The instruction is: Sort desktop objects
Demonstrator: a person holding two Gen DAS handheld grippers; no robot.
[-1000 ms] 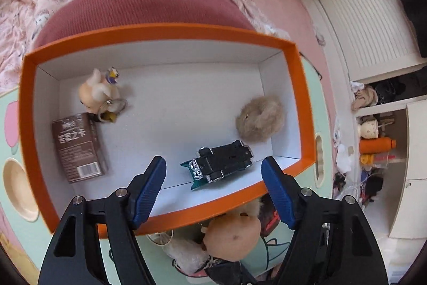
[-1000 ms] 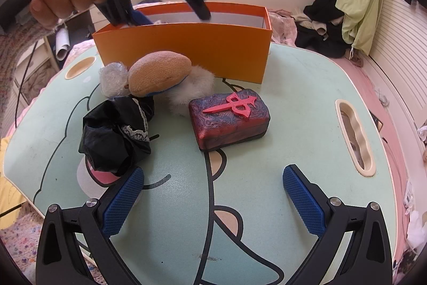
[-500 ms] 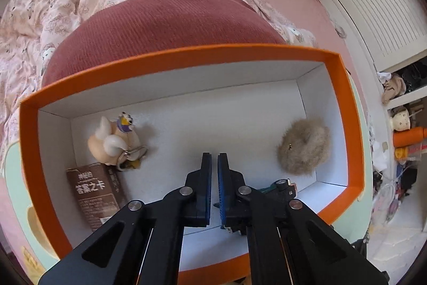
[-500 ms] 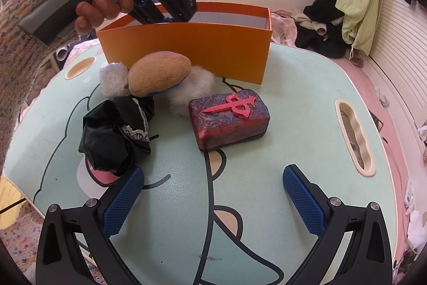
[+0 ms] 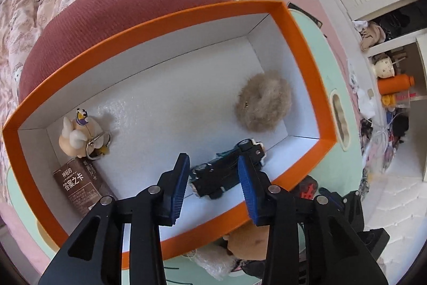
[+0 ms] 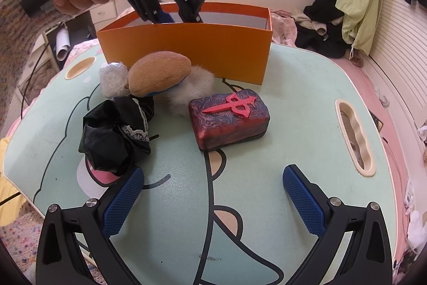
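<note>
Left claw (image 5: 213, 178) is opening over a rigid, light toy car (image 5: 226, 172) below it; take its narrow sides. Right claw (image 6: 213, 202) hangs open, empty.

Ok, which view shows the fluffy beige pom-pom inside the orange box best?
The left wrist view: it looks down into the orange cardboard box, showing the whole fluffy beige pom-pom on the white floor. In the right wrist view the box's wall hides it.

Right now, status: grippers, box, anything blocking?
Left gripper opening above the black toy car inside the orange box, holding nothing. Right gripper open, empty, over the table. Nothing blocking.
</note>
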